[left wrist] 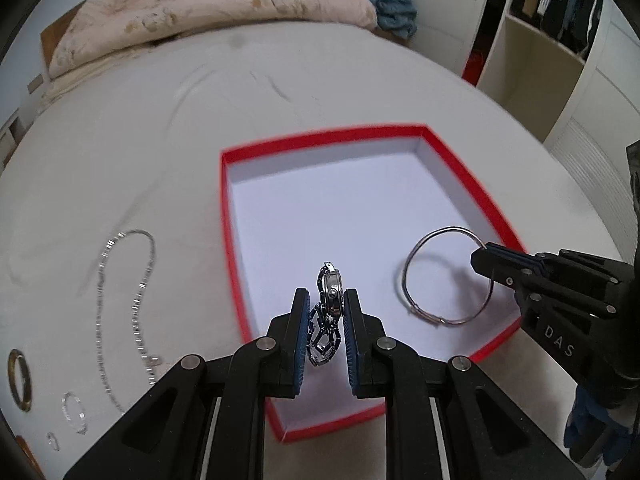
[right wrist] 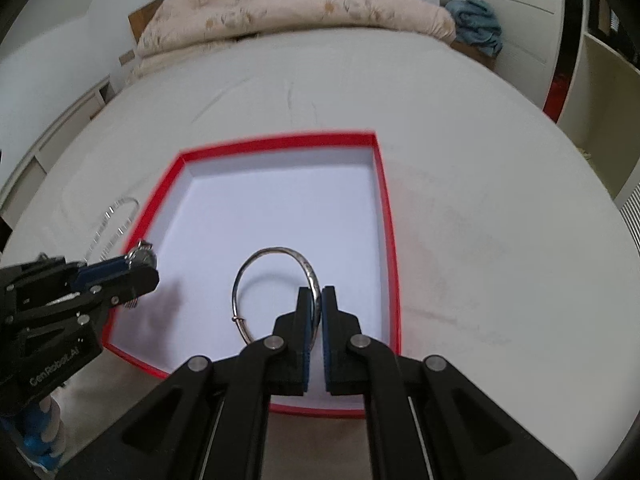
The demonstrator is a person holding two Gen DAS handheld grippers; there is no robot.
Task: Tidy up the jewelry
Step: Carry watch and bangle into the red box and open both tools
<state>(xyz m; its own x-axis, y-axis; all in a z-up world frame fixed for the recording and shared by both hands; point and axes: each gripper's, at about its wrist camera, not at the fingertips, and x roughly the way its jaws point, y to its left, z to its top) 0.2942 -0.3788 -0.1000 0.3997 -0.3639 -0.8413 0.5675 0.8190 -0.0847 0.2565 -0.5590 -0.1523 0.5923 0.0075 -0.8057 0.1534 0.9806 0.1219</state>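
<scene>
A red box (left wrist: 488, 200) with a white floor lies open on the bed; it also shows in the right wrist view (right wrist: 388, 216). My left gripper (left wrist: 327, 300) is shut on a dark metal watch (left wrist: 329, 312), holding it above the box's near left part; it also shows in the right wrist view (right wrist: 138, 266). My right gripper (right wrist: 317, 300) is shut on a silver bangle (right wrist: 276, 284), holding it inside the box, and appears at the right in the left wrist view (left wrist: 486, 258). A silver chain necklace (left wrist: 132, 304) lies on the sheet left of the box.
A gold ring (left wrist: 20, 380), a small silver ring (left wrist: 74, 412) and a tiny ring (left wrist: 52, 440) lie on the sheet at the far left. A pink quilt (left wrist: 208, 12) and a blue cloth (left wrist: 396, 12) lie at the bed's head. Shelves (left wrist: 560, 60) stand to the right.
</scene>
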